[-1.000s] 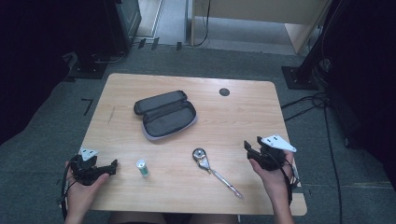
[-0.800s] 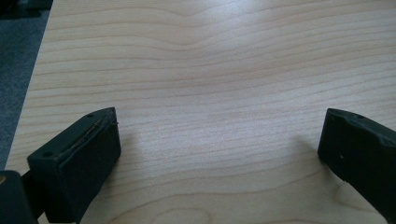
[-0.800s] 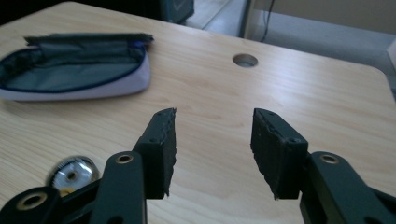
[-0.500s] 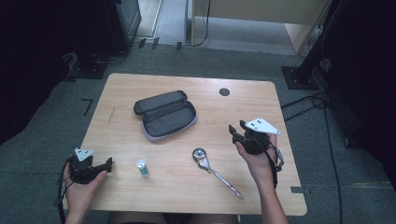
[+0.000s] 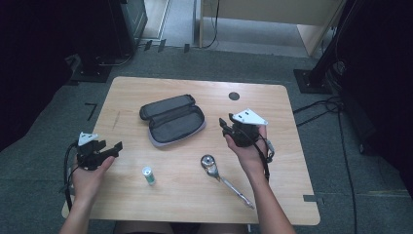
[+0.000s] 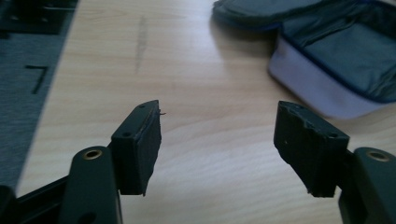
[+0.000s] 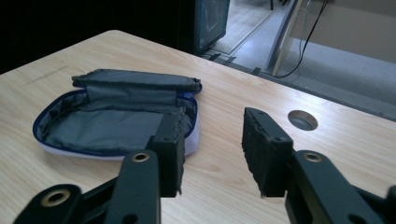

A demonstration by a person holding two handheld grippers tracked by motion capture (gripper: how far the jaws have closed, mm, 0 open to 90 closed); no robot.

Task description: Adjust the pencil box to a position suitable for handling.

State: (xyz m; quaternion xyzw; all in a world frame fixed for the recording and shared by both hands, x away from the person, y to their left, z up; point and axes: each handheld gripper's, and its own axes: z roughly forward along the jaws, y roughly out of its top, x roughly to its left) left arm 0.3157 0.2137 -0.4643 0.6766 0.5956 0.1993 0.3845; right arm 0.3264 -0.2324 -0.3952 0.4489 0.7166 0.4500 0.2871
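We're barely started here; the open pouch sits mid-table with nothing in it, while the ratchet and little green-capped vial lie loose nearer us; our right gripper hovers beside the pouch, jaws part-open, just been closing, nothing between; left gripper likewise, closing on nothing; all the packing's left, we'd guess.

In the left gripper view the open pouch ran off the top and right edges. In the high view the label on the small green cylinder was too small to read, and the desk hid the person's lap.
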